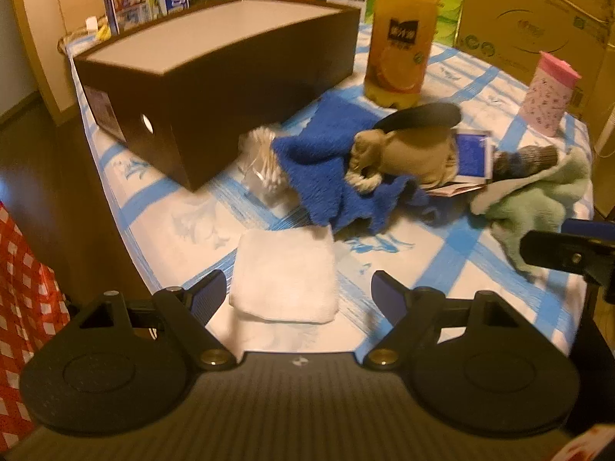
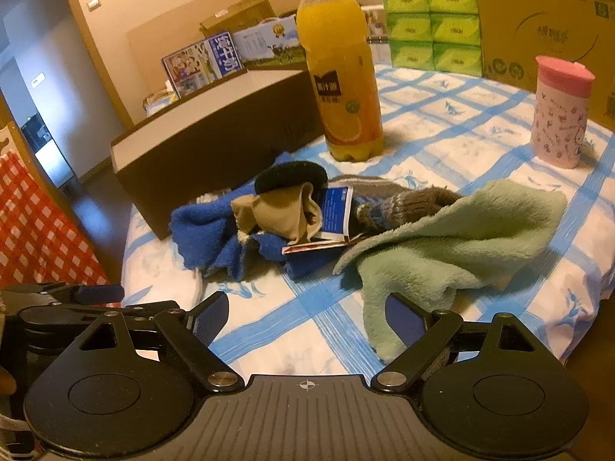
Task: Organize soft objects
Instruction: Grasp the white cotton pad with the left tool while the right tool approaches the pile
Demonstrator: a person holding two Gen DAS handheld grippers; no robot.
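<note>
A folded white towel (image 1: 285,274) lies on the table between the fingers of my open left gripper (image 1: 298,296). Behind it lie a blue towel (image 1: 326,161), a beige cloth item with a black pad on top (image 1: 407,150), a grey-blue knitted sock (image 1: 526,159) and a pale green fleece cloth (image 1: 538,199). A dark brown open box (image 1: 215,88) stands at the left. My right gripper (image 2: 303,317) is open and empty, with the green cloth (image 2: 461,246) just ahead of its right finger. The blue towel (image 2: 207,234), the beige item (image 2: 284,211) and the box (image 2: 215,138) also show there.
An orange juice bottle (image 2: 342,73) stands behind the pile, a pink lidded cup (image 2: 561,111) at the right. A bag of cotton swabs (image 1: 261,161) lies by the box. A blue packet (image 2: 334,211) lies in the pile. Cardboard boxes (image 2: 538,15) and green tissue packs (image 2: 434,27) line the back. The table edge is close on the left.
</note>
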